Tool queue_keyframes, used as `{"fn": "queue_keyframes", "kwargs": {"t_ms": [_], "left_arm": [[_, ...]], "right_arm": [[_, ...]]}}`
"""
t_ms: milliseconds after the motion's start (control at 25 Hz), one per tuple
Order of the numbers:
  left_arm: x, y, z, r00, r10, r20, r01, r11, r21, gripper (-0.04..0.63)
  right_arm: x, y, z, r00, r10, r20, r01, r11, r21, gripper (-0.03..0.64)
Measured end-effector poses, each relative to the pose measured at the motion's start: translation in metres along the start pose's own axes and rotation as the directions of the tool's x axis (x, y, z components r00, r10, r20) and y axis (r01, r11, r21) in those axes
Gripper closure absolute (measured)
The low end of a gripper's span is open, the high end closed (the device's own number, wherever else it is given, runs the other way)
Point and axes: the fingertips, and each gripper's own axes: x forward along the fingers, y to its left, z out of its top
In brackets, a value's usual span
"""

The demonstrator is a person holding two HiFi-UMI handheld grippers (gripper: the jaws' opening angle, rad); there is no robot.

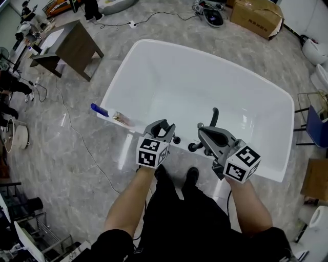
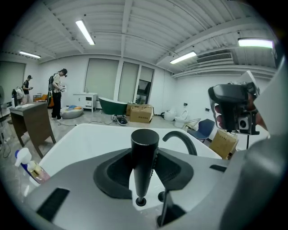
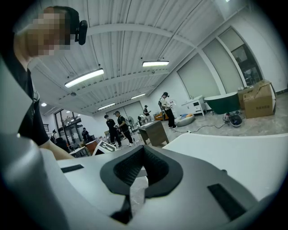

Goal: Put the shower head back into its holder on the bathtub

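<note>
- Left gripper (image 1: 163, 127): your bare forearm reaches to the near rim of the tub (image 1: 154, 48), and the gripper's nose tilts down. Its jaws stand wide but are clamped on the shower head (image 2: 144, 157), which is black and upright, its narrow foot at the holder (image 2: 140, 201) on the rim.
- Right gripper (image 1: 205, 134): just beside the left, nearly level. Its jaws are closed together with nothing in them.
- Faucet (image 1: 213, 116): black and curved, just beyond the two grippers.
- Tub: white, askew on the grey marbled floor (image 1: 77, 153).
- Bottle (image 1: 100, 109): blue-capped, on the left rim.
- Table (image 1: 72, 46) and box (image 1: 256, 15): well beyond the tub.
</note>
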Motion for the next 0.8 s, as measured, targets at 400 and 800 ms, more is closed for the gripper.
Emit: {"fn": "queue_keyframes", "kwargs": {"t_ms": [400, 800], "left_arm": [[0.031, -0.011, -0.054, 0.992, -0.027, -0.121, 0.027, 1.0, -0.005, 0.448], [0.056, -0.011, -0.102, 0.977, -0.024, -0.211, 0.021, 1.0, -0.018, 0.446]], "right_arm": [[-0.019, -0.011, -0.021, 0.998, -0.05, -0.023, 0.051, 0.998, 0.039, 0.601], [-0.038, -0.027, -0.033, 0.994, -0.097, -0.04, 0.099, 0.993, 0.056, 0.601]]}}
